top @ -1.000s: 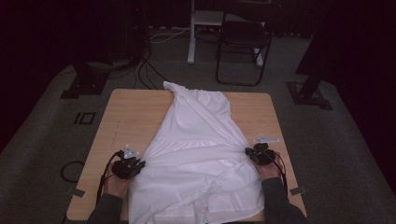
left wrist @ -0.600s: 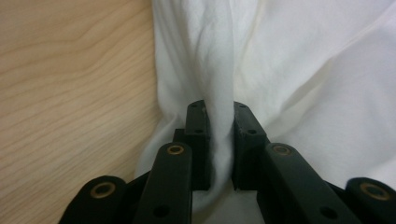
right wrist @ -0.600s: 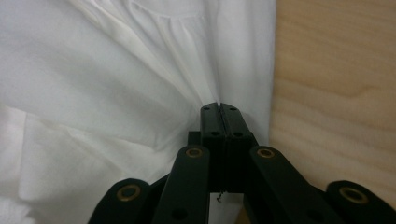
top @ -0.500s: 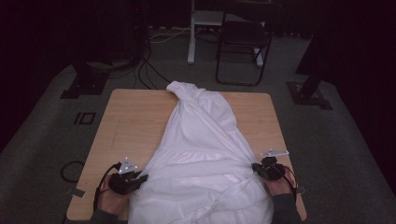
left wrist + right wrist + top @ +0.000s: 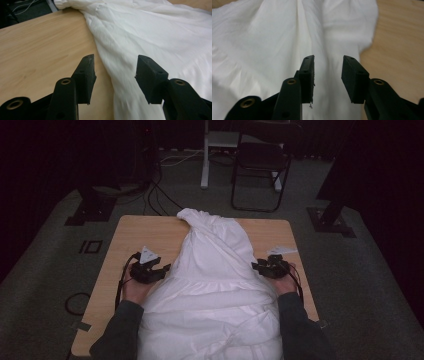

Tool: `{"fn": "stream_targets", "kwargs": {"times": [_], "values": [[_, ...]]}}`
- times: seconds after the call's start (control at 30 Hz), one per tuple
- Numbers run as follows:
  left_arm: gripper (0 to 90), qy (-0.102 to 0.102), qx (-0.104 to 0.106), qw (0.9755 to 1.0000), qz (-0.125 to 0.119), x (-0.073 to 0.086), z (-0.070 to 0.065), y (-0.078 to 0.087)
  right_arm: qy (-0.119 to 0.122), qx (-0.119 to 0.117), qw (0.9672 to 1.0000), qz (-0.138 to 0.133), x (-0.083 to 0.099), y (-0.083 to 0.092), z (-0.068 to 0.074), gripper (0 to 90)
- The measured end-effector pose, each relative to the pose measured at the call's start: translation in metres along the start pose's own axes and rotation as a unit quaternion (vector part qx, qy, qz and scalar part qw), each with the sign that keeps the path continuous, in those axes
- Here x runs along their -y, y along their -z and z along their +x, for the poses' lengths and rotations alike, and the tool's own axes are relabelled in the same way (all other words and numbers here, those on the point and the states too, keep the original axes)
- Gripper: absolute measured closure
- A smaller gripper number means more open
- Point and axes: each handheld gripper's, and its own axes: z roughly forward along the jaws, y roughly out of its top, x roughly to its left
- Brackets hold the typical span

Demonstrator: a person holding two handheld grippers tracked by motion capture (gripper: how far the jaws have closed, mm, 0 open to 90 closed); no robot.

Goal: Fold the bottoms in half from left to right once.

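- White cloth [image 5: 215, 295] covers the near middle of my wooden table [image 5: 150, 232], bunched in folds between my forearms and spilling over the near edge towards me.
- My dark sleeves [image 5: 117, 330] come in on either side of that near heap, and the cloth lies between them.
- My left gripper [image 5: 162, 270] sits at the cloth's left edge, over bare wood, with the grey three-cornered plate [image 5: 148, 255] on top of it.
- In the left gripper view, my left gripper [image 5: 115, 66] has its jaws parted about midway; they have just been opening, and nothing is pinched between them. The cloth's edge [image 5: 107, 65] runs below the gap, with wood to one side and white fabric to the other.
- My right gripper [image 5: 257, 266] sits at the cloth's right edge, its tips pointing in towards the fabric.
- In the right gripper view, my right gripper [image 5: 328, 66] shows a narrower gap; those jaws have also just been opening, and the pads press on nothing. A long fold of the cloth [image 5: 324, 30] lies beyond and below them, apart from the pads.
- Farther up the table, the cloth narrows to a twisted, rounded end [image 5: 200, 217] that reaches the far edge.
- Past the table, on the grey floor, stand a dark folding chair [image 5: 262, 165] and a white post [image 5: 205, 155], with black cables [image 5: 155, 195] trailing to their left.
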Motion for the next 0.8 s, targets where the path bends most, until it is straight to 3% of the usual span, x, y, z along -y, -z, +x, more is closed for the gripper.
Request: {"fn": "stream_targets", "kwargs": {"times": [0.13, 0.17, 0.2, 0.23, 0.27, 0.3, 0.33, 0.37, 0.43, 0.5, 0.53, 0.57, 0.6, 0.63, 0.67, 0.7, 0.73, 0.77, 0.8], "values": [[48.6, -0.002, 0.005, 0.9999, 0.016, -0.008, 0.004, -0.026, 0.009, -0.005, 0.9999, 0.000, -0.016, -0.029, 0.005, 55.3], [48.7, -0.002, 0.005, 0.9999, 0.016, -0.008, 0.004, -0.026, 0.008, -0.006, 1.0000, -0.001, -0.019, -0.036, 0.006, 52.8], [48.6, 0.009, 0.011, 0.9996, 0.022, -0.006, 0.008, -0.040, 0.005, -0.008, 1.0000, 0.002, -0.022, -0.044, 0.007, 50.4], [48.5, 0.009, 0.011, 0.9996, 0.022, -0.006, 0.008, -0.040, 0.006, -0.007, 1.0000, 0.004, -0.025, -0.052, 0.008, 48.8], [48.0, 0.019, 0.011, 0.9990, 0.039, -0.002, 0.010, -0.052, 0.008, -0.007, 0.9999, 0.008, -0.028, -0.060, 0.009, 46.5], [47.3, 0.019, 0.011, 0.9990, 0.039, -0.002, 0.010, -0.052, 0.008, -0.007, 0.9999, 0.008, -0.028, -0.060, 0.009, 46.5], [47.0, 0.025, 0.016, 0.9981, 0.054, 0.002, 0.012, -0.063, 0.015, -0.005, 0.9997, 0.017, -0.034, -0.075, 0.011, 44.1], [46.9, 0.025, 0.016, 0.9981, 0.054, 0.002, 0.012, -0.063, 0.015, -0.005, 0.9997, 0.017, -0.034, -0.075, 0.011, 44.1], [46.7, 0.025, 0.021, 0.9972, 0.068, 0.007, 0.009, -0.076, 0.022, 0.000, 0.9993, 0.029, -0.043, -0.093, 0.014, 43.0], [46.7, 0.027, 0.021, 0.9971, 0.068, 0.007, 0.008, -0.078, 0.018, 0.003, 0.9990, 0.041, -0.047, -0.101, 0.014, 49.6], [46.7, 0.027, 0.023, 0.9966, 0.074, 0.008, 0.006, -0.082, 0.016, -0.002, 0.9987, 0.049, -0.049, -0.106, 0.013, 59.2], [46.7, 0.027, 0.023, 0.9966, 0.074, 0.008, 0.006, -0.082, 0.016, -0.002, 0.9987, 0.049, -0.049, -0.106, 0.013, 59.2], [46.7, 0.029, 0.025, 0.9963, 0.077, 0.009, 0.004, -0.085, 0.018, -0.011, 0.9979, 0.062, -0.051, -0.107, 0.011, 83.1], [46.7, 0.029, 0.025, 0.9963, 0.077, 0.009, 0.004, -0.085, 0.028, 0.002, 0.9975, 0.064, -0.052, -0.105, 0.011, 88.5], [46.8, 0.026, 0.024, 0.9960, 0.082, 0.010, 0.002, -0.086, 0.033, 0.030, 0.9978, 0.049, -0.055, -0.098, 0.012, 89.1], [46.8, 0.026, 0.024, 0.9960, 0.082, 0.010, 0.002, -0.086, 0.033, 0.030, 0.9978, 0.049, -0.055, -0.098, 0.012, 89.1], [46.9, 0.023, 0.022, 0.9957, 0.087, 0.012, 0.000, -0.088, -0.004, 0.040, 0.9988, -0.029, -0.060, -0.072, 0.004, 89.3], [46.9, 0.023, 0.022, 0.9957, 0.087, 0.012, 0.000, -0.088, -0.004, 0.040, 0.9988, -0.029, -0.060, -0.072, 0.004, 89.3], [46.9, 0.021, 0.022, 0.9954, 0.091, 0.013, -0.002, -0.089, -0.018, 0.052, 0.9973, -0.048, -0.061, -0.064, 0.000, 89.3]]}}
